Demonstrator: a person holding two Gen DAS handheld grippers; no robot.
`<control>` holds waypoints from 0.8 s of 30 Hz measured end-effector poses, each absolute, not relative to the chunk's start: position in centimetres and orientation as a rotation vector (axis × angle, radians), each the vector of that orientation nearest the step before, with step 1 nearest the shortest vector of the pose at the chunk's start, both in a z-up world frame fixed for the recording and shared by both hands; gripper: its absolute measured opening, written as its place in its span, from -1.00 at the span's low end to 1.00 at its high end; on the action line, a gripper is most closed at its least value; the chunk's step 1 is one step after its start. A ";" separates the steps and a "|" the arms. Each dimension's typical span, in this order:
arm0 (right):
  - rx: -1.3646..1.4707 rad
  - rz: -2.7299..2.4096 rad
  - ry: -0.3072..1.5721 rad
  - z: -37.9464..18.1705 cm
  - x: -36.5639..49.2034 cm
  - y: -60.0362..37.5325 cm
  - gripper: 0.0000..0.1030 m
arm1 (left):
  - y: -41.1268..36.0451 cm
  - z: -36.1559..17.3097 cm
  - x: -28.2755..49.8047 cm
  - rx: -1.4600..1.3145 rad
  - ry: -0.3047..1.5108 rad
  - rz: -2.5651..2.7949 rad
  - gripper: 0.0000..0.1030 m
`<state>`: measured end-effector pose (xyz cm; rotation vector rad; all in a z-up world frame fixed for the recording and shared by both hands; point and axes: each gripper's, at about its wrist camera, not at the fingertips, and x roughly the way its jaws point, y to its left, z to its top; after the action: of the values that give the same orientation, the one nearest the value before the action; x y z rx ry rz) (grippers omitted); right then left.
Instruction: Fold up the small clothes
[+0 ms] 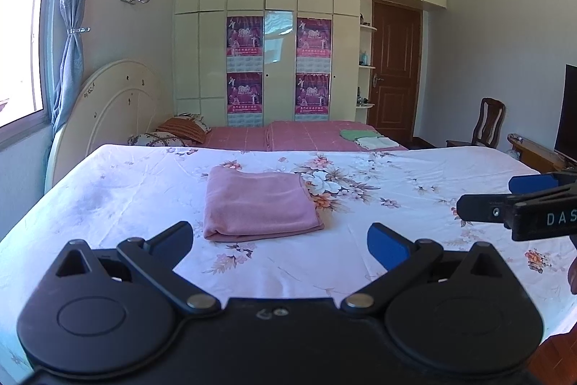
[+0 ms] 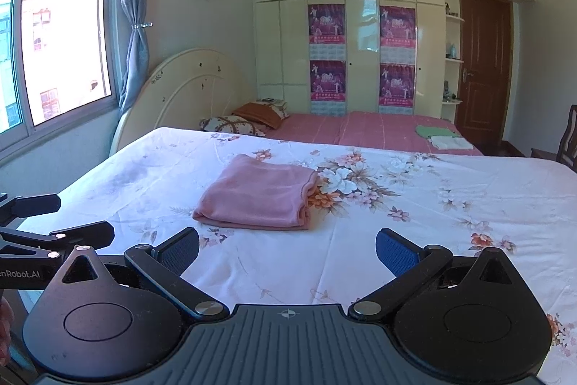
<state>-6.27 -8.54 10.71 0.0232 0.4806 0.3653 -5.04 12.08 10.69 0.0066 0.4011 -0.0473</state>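
A pink cloth (image 1: 258, 202) lies folded into a flat rectangle on the white floral sheet (image 1: 144, 190); it also shows in the right wrist view (image 2: 258, 193). My left gripper (image 1: 279, 239) is open and empty, held just short of the cloth's near edge. My right gripper (image 2: 287, 248) is open and empty, also short of the cloth. The right gripper shows at the right edge of the left wrist view (image 1: 505, 195); the left gripper shows at the left edge of the right wrist view (image 2: 72, 217).
Beyond the floral sheet (image 2: 432, 204) lies a pink bed (image 1: 310, 134) with pillows (image 1: 173, 132) and folded green and white cloths (image 1: 366, 138). A wardrobe (image 1: 267, 24), door (image 1: 395, 71), chair (image 1: 485, 125) and dark screen (image 1: 568, 114) stand behind and to the right. A window (image 2: 54, 35) is at left.
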 end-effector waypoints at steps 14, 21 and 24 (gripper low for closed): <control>0.021 0.368 0.486 10.7 -6.0 -8.7 0.99 | 12.1 10.7 -5.0 0.011 0.397 -0.049 0.99; 0.018 0.369 0.488 10.7 -5.9 -8.7 0.99 | 12.2 10.7 -5.0 0.012 0.397 -0.049 0.99; 0.018 0.369 0.488 10.7 -5.8 -8.7 0.99 | 12.2 10.7 -4.9 0.012 0.396 -0.049 0.99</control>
<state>-5.83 -8.73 10.66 0.0180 0.4881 0.3689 -4.93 12.20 10.73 0.0115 0.3961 -0.0486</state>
